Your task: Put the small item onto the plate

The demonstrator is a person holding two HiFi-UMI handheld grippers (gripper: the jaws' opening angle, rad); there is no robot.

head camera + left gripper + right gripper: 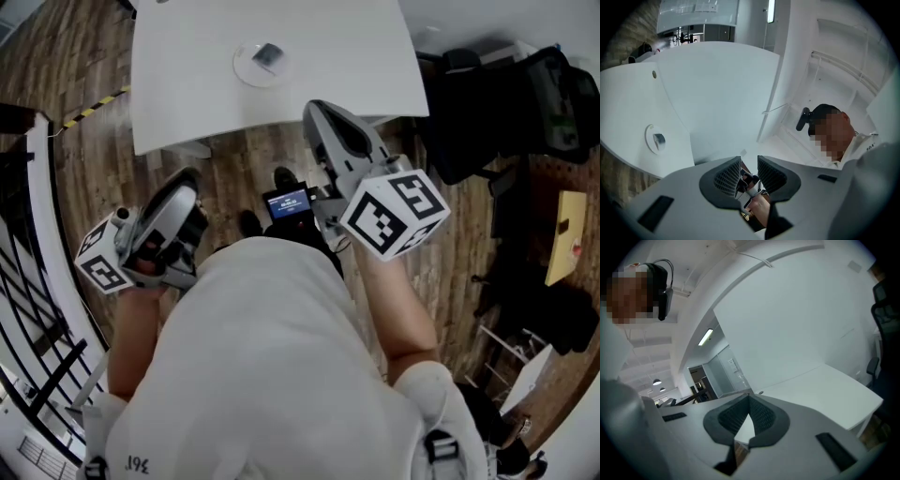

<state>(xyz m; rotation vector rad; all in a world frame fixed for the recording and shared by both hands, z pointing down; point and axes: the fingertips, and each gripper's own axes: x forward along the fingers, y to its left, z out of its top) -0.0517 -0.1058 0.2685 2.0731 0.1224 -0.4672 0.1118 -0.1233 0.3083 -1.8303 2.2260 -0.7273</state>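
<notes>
The left gripper (180,192), lower left, had its jaws spread, empty. At upper centre, the item (268,56) lay on the plate (244,67) on the desk (187,84). The right gripper (326,120) had its jaws pressed together, empty. Placement appeared complete.

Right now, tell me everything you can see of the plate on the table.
The plate is small, round and white, with a smooth, faintly glossy surface that could be ceramic or plastic. It looks whole and clean. It lies flat on the white table, well in from the edges. A small grey item with a boxy shape rests on it, a little off centre. Only the table beneath and that item touch the plate.
</notes>
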